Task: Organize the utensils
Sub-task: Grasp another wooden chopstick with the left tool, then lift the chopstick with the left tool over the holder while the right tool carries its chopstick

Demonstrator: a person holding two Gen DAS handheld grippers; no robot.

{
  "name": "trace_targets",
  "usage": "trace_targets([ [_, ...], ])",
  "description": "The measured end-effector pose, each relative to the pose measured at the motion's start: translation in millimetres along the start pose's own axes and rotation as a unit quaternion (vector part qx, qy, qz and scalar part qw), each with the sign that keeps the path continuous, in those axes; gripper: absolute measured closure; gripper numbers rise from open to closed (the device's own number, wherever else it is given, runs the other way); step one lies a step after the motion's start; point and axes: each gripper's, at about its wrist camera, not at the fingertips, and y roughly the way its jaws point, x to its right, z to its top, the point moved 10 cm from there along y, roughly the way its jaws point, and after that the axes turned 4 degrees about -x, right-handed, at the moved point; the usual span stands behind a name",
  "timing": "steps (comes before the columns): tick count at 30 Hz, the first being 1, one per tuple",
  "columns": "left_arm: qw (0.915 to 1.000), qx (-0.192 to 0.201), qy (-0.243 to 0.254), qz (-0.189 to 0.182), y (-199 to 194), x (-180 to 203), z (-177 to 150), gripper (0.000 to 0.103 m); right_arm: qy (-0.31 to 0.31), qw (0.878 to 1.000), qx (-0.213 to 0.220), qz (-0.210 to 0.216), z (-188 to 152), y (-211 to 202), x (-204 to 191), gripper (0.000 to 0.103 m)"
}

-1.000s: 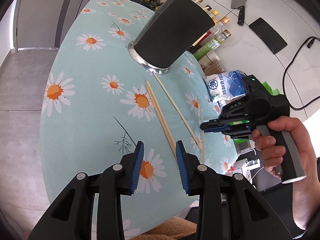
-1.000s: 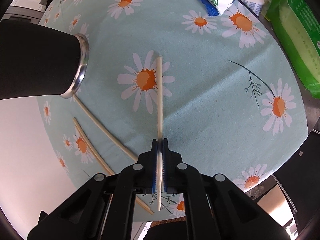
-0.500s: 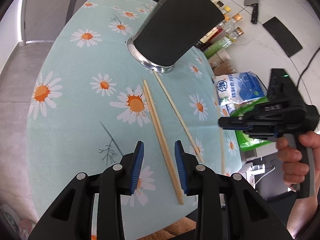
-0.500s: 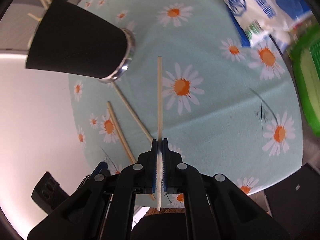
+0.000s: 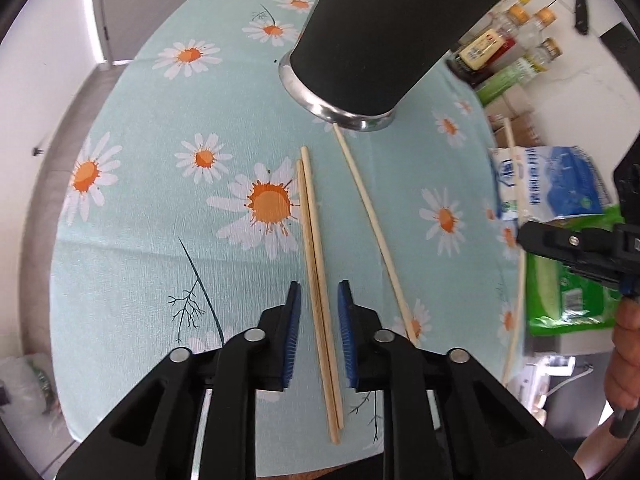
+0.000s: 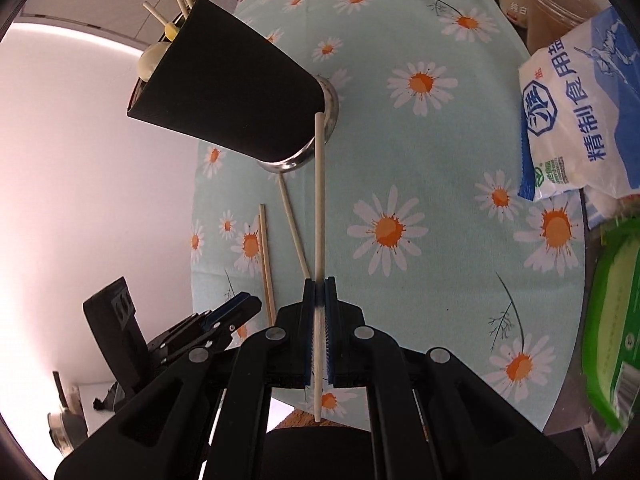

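Left gripper [image 5: 318,300], which I hold tilted steeply down over the table [image 5: 160,208], has its jaws closing. Between its blue pads [image 5: 294,320] lies a pair of chopsticks [image 5: 314,240], side by side and flat on the daisy cloth; the pads stand on either side of the pair and do not yet press on it. The pair runs ahead of the jaws toward the holder [image 5: 384,28], stopping short of it. Just right of the pair, a single chopstick [image 5: 370,216] lies at a slant, its far tip at the metal rim of the holder's base.

Right gripper [image 6: 319,292] is clamped tight on one pale chopstick [image 6: 319,200], which I carry clear of the cloth. The stick passes between the closed pads, its far tip showing against the holder's [image 6: 228,92] base and its near end sticking out behind the jaws. The holder, black and tapered, stands ahead and to the left; chopstick ends and a rounded pale handle rise from its mouth. To the right of this gripper sit a salt bag [image 6: 576,104] and a green packet [image 6: 612,320]. The left gripper [image 6: 236,308] shows low at its left, over the pair [image 6: 266,256].
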Motion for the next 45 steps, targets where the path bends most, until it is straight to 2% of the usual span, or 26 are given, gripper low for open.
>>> trace_targets([
  [4, 0.9993, -0.003, -0.002, 0.036, 5.2, 0.2, 3.5, 0.094, -0.012, 1.000, -0.010, 0.012, 0.3, -3.1, 10.0, 0.097],
  [8, 0.9974, -0.008, -0.010, 0.071, 11.2, -4.1, 5.5, 0.095, -0.021, 0.999, -0.024, 0.023, -3.3, -0.5, 15.1, 0.097],
  [19, 0.9949, -0.025, -0.023, 0.095, 18.8, -1.0, 12.4, 0.095, -0.047, 0.997, -0.049, 0.037, -7.1, 2.3, 16.0, 0.097],
  [22, 0.9927, -0.033, -0.014, 0.115, 20.6, -0.2, 15.1, 0.095, -0.055, 0.996, -0.053, 0.039, -6.7, 3.5, 12.7, 0.097],
  [25, 0.9920, -0.037, -0.016, 0.120, 22.7, -0.4, 17.8, 0.095, -0.061, 0.996, -0.058, 0.043, -6.9, 5.3, 10.8, 0.097],
  [29, 0.9916, -0.037, -0.020, 0.122, 23.7, 0.0, 19.7, 0.096, -0.068, 0.995, -0.064, 0.045, -8.5, 7.0, 8.9, 0.097],
  [31, 0.9912, -0.036, -0.020, 0.126, 23.6, -0.2, 20.2, 0.099, -0.071, 0.994, -0.065, 0.043, -8.5, 8.1, 6.8, 0.097],
  [39, 0.9951, -0.030, -0.037, 0.087, 18.6, -9.0, 20.5, 0.099, -0.079, 0.995, -0.056, 0.036, -6.1, 9.9, -5.2, 0.097],
  [45, 0.9979, -0.015, -0.033, 0.054, 7.6, -18.1, 20.4, 0.099, -0.077, 0.996, -0.035, 0.010, -1.0, 9.9, -13.8, 0.097],
])
